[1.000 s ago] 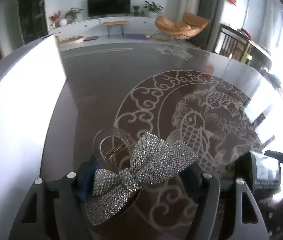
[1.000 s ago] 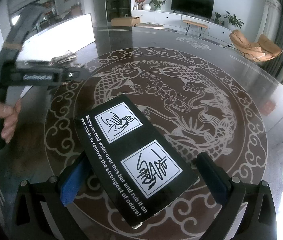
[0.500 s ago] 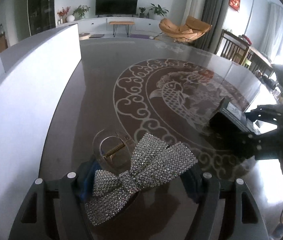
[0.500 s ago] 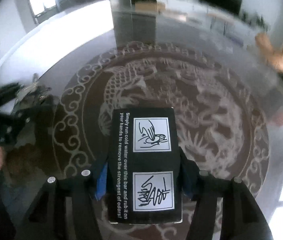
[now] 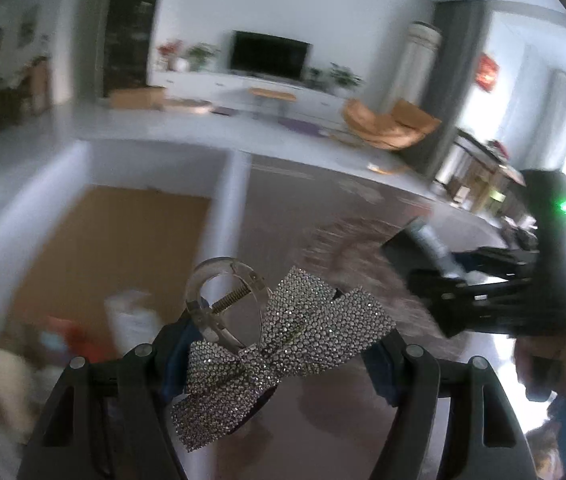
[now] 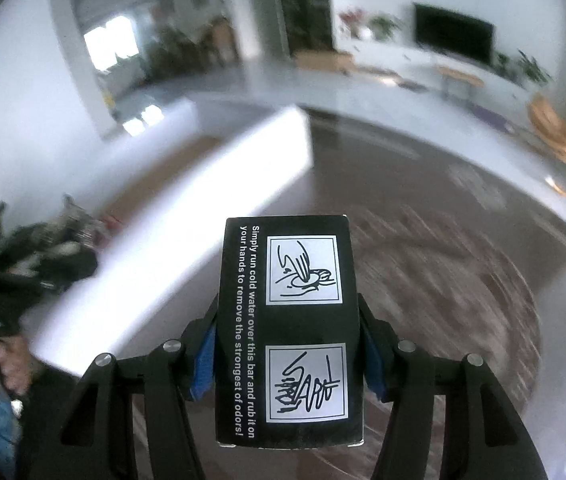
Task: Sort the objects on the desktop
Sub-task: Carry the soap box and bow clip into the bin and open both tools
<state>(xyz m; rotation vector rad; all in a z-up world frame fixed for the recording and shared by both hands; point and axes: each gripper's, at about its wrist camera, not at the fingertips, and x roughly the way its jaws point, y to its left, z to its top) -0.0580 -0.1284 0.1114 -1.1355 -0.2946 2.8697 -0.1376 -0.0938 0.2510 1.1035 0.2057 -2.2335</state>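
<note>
Dark patterned table [image 6: 423, 216] spreads below you. Your right gripper [image 6: 287, 356] clamps the black box [image 6: 287, 328] by its long sides, its length pointing straight ahead. Your left gripper [image 5: 279, 350] grips the rhinestone bow clip [image 5: 283, 344] crosswise above the table's left edge, beside the white bin [image 5: 229, 208].

Left tool [image 5: 283, 354]: clamped on rhinestone bow hair clip [image 5: 283, 344].
Right tool [image 5: 435, 268]: gripped black box [image 5: 411, 246] above table [image 5: 323, 400].
</note>
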